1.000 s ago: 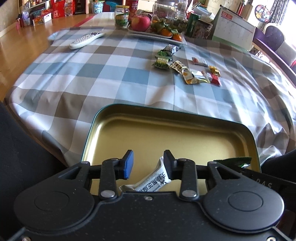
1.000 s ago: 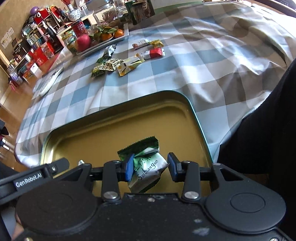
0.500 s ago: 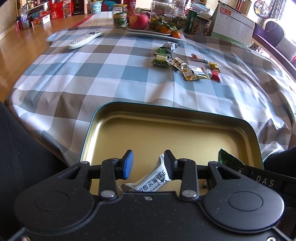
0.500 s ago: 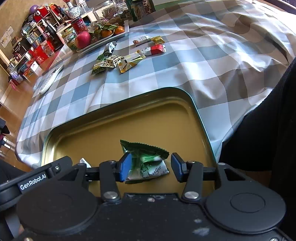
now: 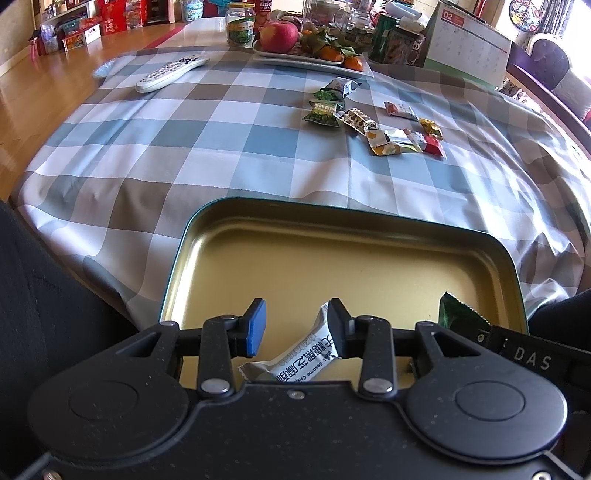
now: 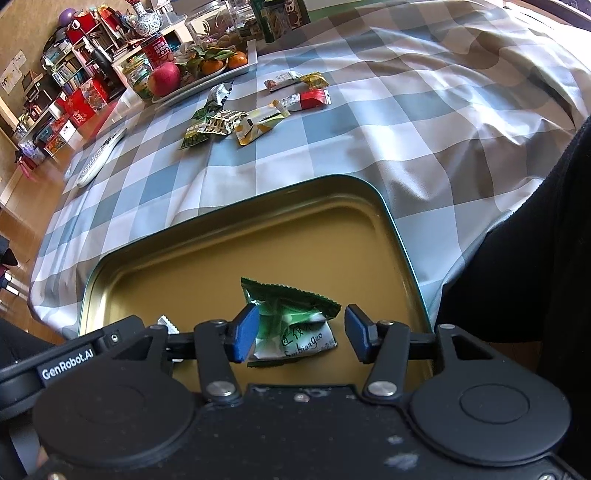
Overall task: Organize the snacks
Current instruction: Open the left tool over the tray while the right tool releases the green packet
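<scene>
A green-rimmed tin tray (image 5: 332, 210) with a gold inside sits at the near edge of the checked tablecloth. My left gripper (image 5: 295, 325) hangs open over it. A white sesame-crisp packet (image 5: 306, 354) lies between its jaws, against the right finger and apart from the left pad. My right gripper (image 6: 301, 328) is over the same tray (image 6: 388, 221) with its jaws opening. A green snack packet (image 6: 291, 321) lies on the tray floor between them, clear of the right pad. That green packet (image 5: 454, 314) also peeks in at the right of the left wrist view. Several loose snacks (image 5: 369, 125) lie farther back.
A white remote (image 5: 170, 72) lies at the back left of the cloth. A white fruit plate (image 5: 295, 62), a glass jar (image 5: 240, 29), tins and a desk calendar (image 5: 465, 40) line the far side. A person's dark clothing flanks the tray.
The right gripper's jaws have spread, and the green packet has dropped from upright between the pads to flat on the tray. The left gripper and white packet stay as they were.
</scene>
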